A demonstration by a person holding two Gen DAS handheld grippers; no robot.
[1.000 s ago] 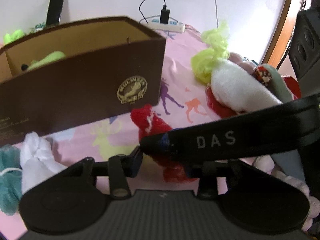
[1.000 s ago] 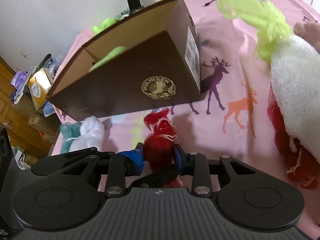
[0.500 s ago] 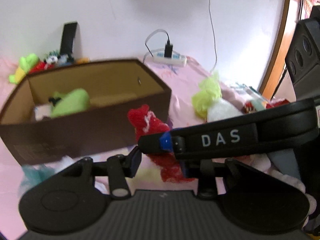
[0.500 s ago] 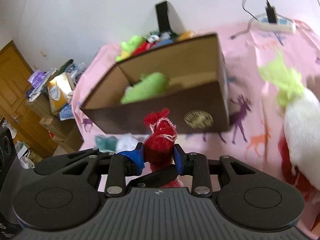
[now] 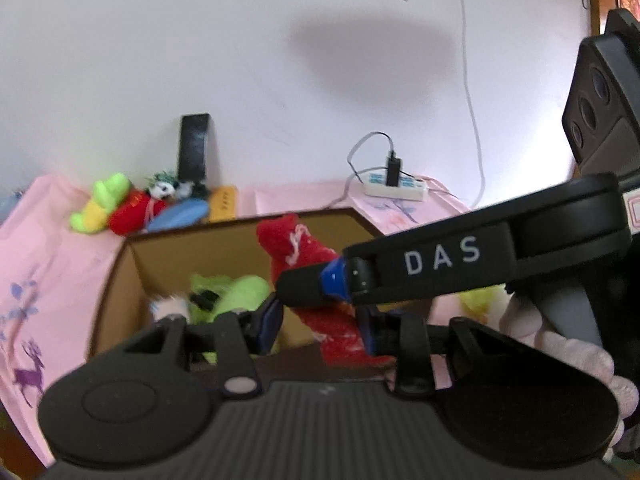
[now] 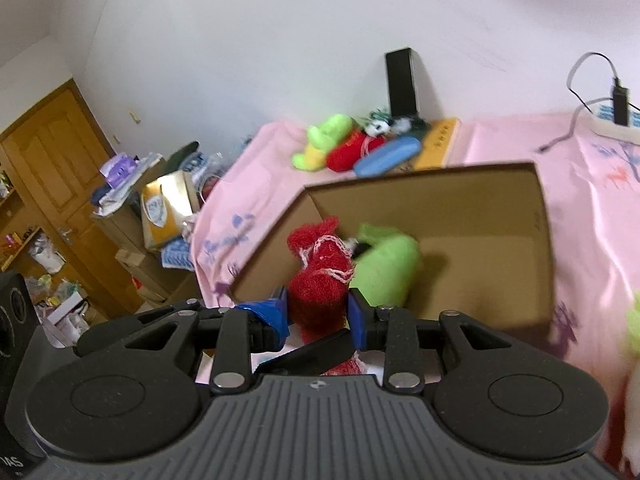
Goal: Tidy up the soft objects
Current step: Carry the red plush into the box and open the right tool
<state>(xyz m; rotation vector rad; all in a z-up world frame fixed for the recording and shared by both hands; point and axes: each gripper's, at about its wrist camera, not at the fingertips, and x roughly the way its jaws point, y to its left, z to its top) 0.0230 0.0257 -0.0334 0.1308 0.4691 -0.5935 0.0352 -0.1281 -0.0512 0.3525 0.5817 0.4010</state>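
Note:
A red mesh bundle (image 6: 320, 280) tied with white string hangs over the near rim of an open brown cardboard box (image 6: 420, 176). My right gripper (image 6: 316, 314) is shut on its middle. My left gripper (image 5: 318, 326) is shut on the lower part of the same red bundle (image 5: 332, 328). One of the right gripper's fingers (image 5: 420, 264) crosses in front of it in the left wrist view. A green plush (image 5: 240, 292) lies inside the box (image 5: 240, 224), and in the right wrist view the green plush (image 6: 384, 268) sits just behind the bundle.
Plush toys (image 6: 332, 140) and a black upright block (image 6: 402, 80) stand by the wall behind the box. A power strip (image 5: 394, 188) with a cable lies at the back right. A yellow-green mesh bundle (image 5: 480, 300) sits right of the box. Cluttered shelves (image 6: 160, 200) stand beyond the pink cloth's left edge.
Both grippers rose together with the red bundle, from the pink cloth in front of the box up to its open top. The box's inside now shows.

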